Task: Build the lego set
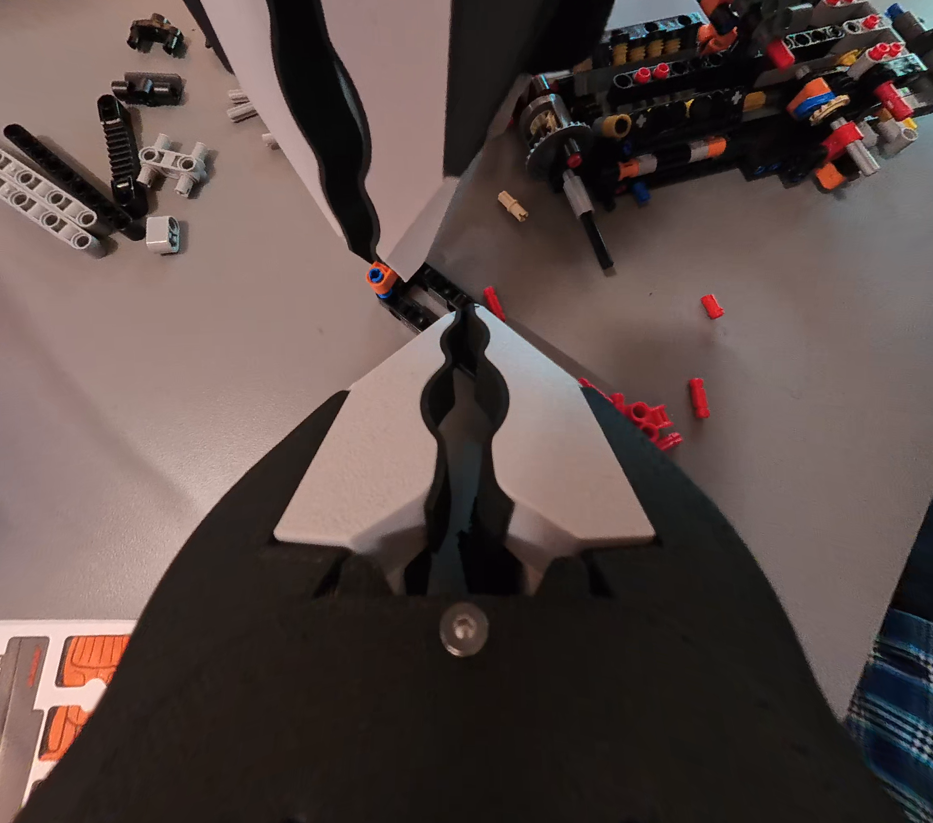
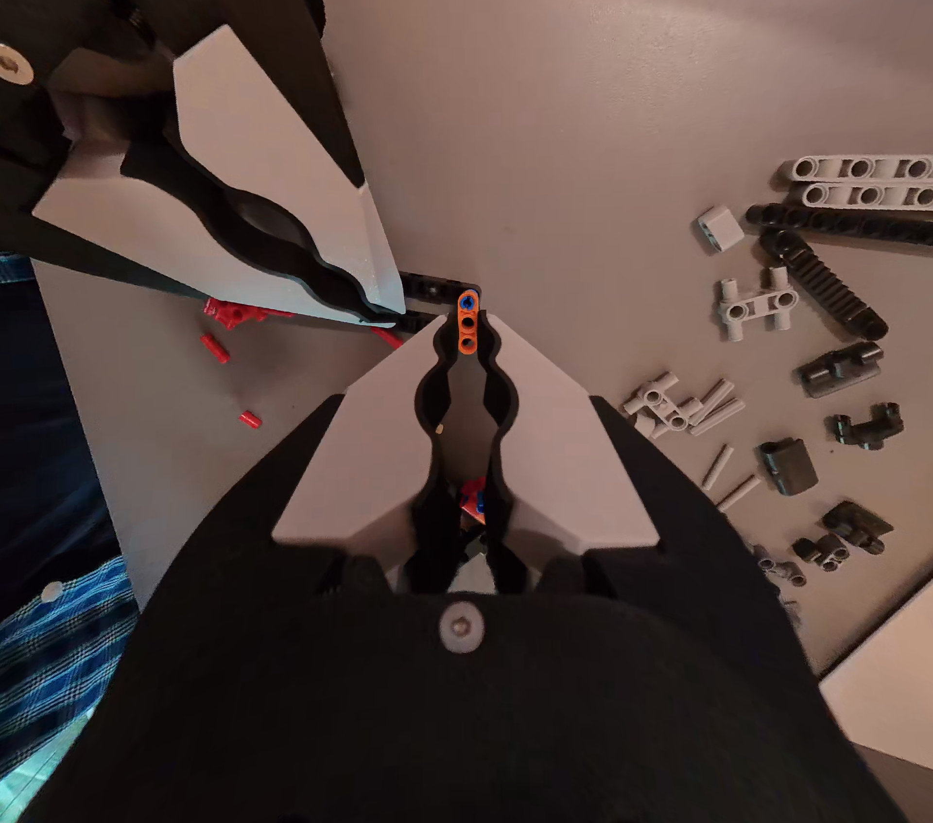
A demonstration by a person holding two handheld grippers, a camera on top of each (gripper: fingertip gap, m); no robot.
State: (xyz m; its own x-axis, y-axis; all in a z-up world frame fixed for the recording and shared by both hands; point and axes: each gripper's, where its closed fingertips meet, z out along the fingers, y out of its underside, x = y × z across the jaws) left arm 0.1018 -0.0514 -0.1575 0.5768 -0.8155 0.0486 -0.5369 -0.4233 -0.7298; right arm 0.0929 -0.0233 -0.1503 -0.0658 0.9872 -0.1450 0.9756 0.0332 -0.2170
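Note:
My left gripper (image 1: 467,311) is shut on a black open frame piece (image 1: 429,297) and holds it just above the grey table. My right gripper (image 1: 376,261) comes in from the top of the left wrist view, shut on a short orange beam (image 1: 382,279) with a blue pin in its end hole. The orange beam's pin end touches the frame's corner. In the right wrist view my right gripper (image 2: 467,319) grips the three-hole orange beam (image 2: 468,334) upright, blue pin (image 2: 468,302) at the far end against the frame (image 2: 434,288). The left gripper (image 2: 386,319) enters from the upper left.
A large part-built chassis (image 1: 732,91) lies at the right. Red pins (image 1: 712,306) and a red pile (image 1: 646,420) lie near the grippers, with a tan pin (image 1: 512,205). Grey and black beams (image 1: 50,192) and connectors (image 2: 757,304) lie opposite. A sticker sheet (image 1: 50,697) is nearby. My left and right fingertips are right by each other.

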